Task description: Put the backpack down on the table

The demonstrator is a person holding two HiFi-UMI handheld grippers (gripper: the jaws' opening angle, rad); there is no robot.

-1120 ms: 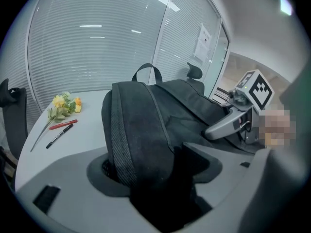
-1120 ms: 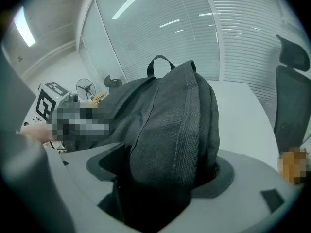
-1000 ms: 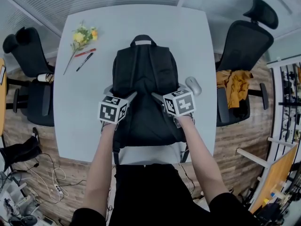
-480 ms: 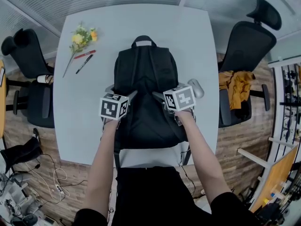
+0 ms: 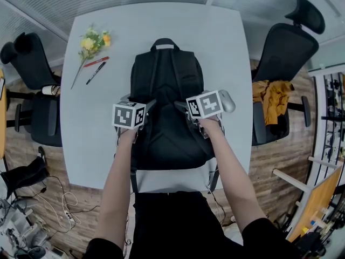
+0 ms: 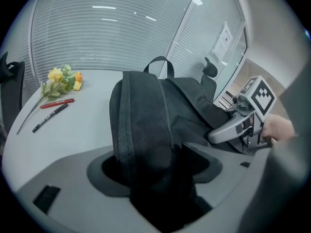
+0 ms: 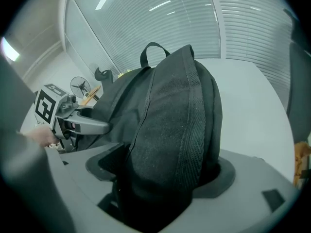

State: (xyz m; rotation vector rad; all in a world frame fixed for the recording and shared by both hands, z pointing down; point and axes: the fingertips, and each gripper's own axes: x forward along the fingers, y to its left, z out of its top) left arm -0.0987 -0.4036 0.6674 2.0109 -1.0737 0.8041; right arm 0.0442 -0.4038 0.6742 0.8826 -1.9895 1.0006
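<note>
**Ana:** What is different from a second ago?

**Ben:** Not much. The left gripper [image 5: 149, 106] and the right gripper [image 5: 181, 106] have both slid a bit closer to the top handle [image 5: 164, 43] of the backpack [image 5: 167, 90]. The backpack lies in the same spot on the table [image 5: 226, 42], strap side up.

**Ana:** Are the claws holding it?

**Ben:** Yes. The left one is clamped on the left shoulder strap [image 6: 127, 130]. The right one is clamped on the right shoulder strap [image 7: 192, 130]. Only the two gripper views show that pinch. From the head view you cannot make it out.

**Ana:** What does the head view show alone?

**Ben:** A grey mouse [image 5: 227, 100] just right of the backpack, and loose strap ends [image 5: 132, 179] hanging over the table edge. The flowers [image 5: 92, 42], red pen [image 5: 97, 61] and black pen [image 5: 96, 72] lie left of the backpack. The left gripper view shows them too, but the right one does not.
</note>
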